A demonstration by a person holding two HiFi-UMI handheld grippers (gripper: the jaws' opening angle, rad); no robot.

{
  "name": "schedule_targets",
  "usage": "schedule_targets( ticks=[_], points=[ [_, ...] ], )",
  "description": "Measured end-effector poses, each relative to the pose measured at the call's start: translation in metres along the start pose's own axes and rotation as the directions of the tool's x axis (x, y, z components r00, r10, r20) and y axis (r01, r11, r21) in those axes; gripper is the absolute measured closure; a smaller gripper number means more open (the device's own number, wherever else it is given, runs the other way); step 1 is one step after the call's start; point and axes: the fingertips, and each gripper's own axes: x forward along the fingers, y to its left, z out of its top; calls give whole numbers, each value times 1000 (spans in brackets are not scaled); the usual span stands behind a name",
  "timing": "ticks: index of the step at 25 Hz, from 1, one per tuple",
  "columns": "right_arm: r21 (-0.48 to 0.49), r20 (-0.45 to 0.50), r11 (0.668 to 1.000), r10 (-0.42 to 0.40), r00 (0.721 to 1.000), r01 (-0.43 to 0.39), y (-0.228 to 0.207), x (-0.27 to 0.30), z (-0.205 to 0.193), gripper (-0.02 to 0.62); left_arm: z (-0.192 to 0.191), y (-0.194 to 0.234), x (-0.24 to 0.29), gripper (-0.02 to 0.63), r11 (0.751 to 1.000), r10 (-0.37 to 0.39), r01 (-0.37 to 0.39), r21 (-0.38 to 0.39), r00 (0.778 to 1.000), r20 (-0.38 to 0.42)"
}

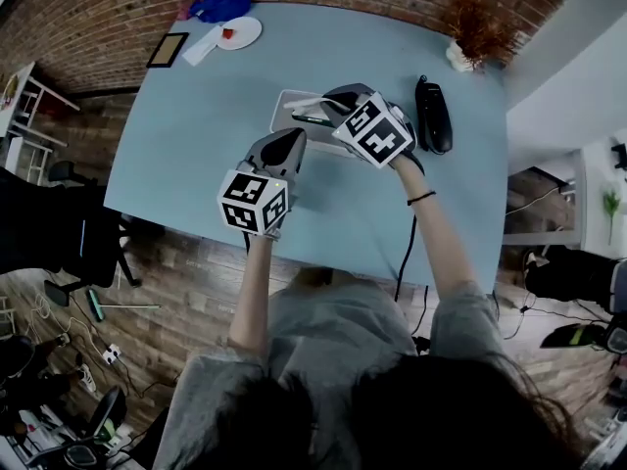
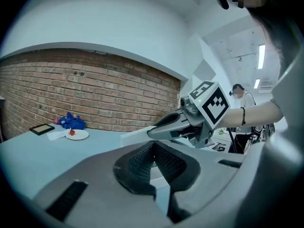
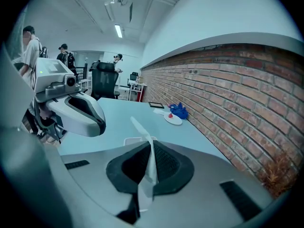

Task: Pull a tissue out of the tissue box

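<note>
Mostly hidden tissue box (image 1: 286, 109); right gripper (image 3: 151, 148) pinches tissue (image 3: 142, 130), left gripper (image 2: 153, 148) pressed together.

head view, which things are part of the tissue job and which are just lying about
In the job: tissue box, tissue, right gripper shut on it.
Lying about: plate, blue cloth, dark frame, black device, dried plant.

Pale blue tbl (image 1: 196, 135). 11 o'clock: white plate (image 1: 240, 32), blue cloth (image 1: 220, 4) just bhd, dark frame (image 1: 168, 49) nr. 1 o'clock: dried plant (image 1: 477, 29). 2 o'clock: blk handset (image 1: 433, 116).
</note>
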Motion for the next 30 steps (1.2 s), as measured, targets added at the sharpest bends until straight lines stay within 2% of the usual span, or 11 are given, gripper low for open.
schedule_targets(
  ticks=[6,16,30],
  points=[
    [34,45,999,-28,999,27,-3,-11,6,594,8,-4,-3,603,1000,-3,2,9,1000,20],
    [127,173,991,-66,983,44,-6,-36,22,594,27,-10,-8,603,1000,-9,7,26,997,71],
    [289,378,957,-149,914,37,-8,-87,41,594,57,-22,-30,603,997,-23,12,82,990,141]
  ],
)
